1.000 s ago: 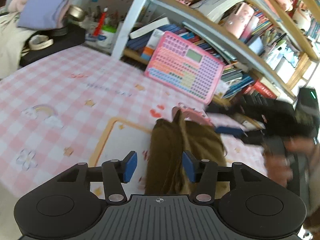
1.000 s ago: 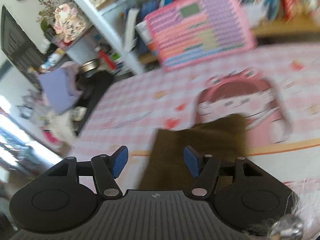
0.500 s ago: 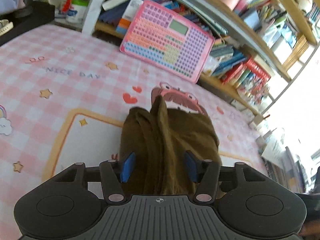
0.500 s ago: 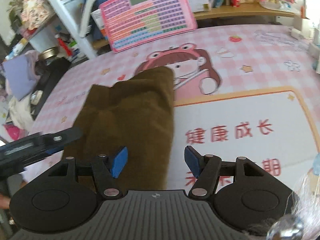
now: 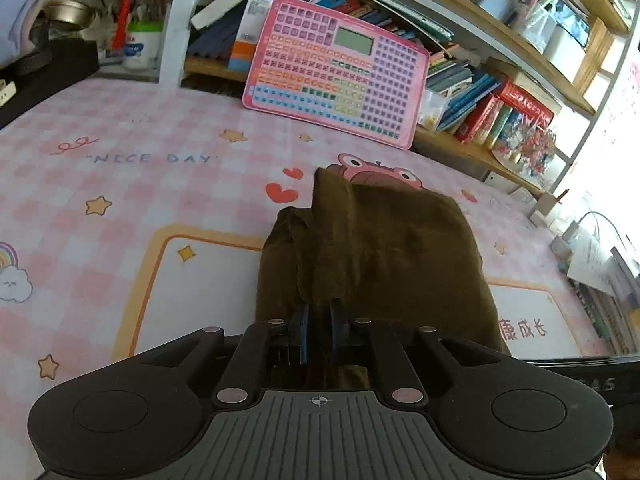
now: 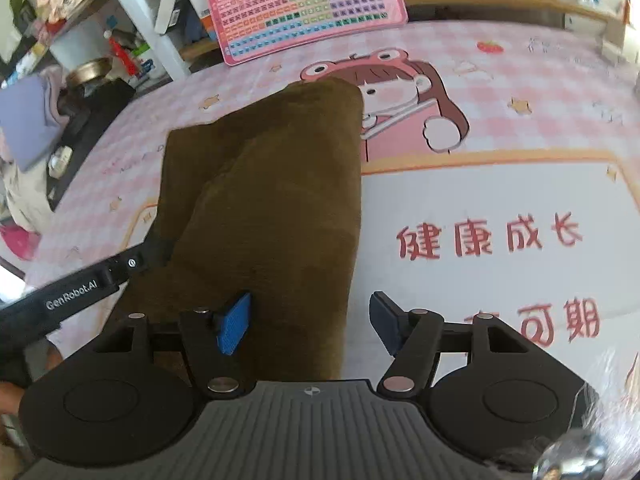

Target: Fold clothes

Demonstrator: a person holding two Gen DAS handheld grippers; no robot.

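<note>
A dark brown garment lies folded lengthwise on the pink checked table mat. My left gripper is shut on the near edge of the brown garment, with fabric pinched between its blue pads. In the right wrist view the same brown garment stretches away from me. My right gripper stands open over the garment's near right edge, its left pad above the cloth and its right pad above the mat. The left gripper's black body enters that view from the left, touching the garment's side.
A pink keyboard-chart toy leans against the bookshelf at the table's back. A black box with clutter stands at the back left. Papers and a cable lie at the right edge. A person's hand shows at the lower left.
My left gripper has shut on the garment's near edge. My right gripper has swung over the garment's near right side and stays open. The garment now lies flatter.
</note>
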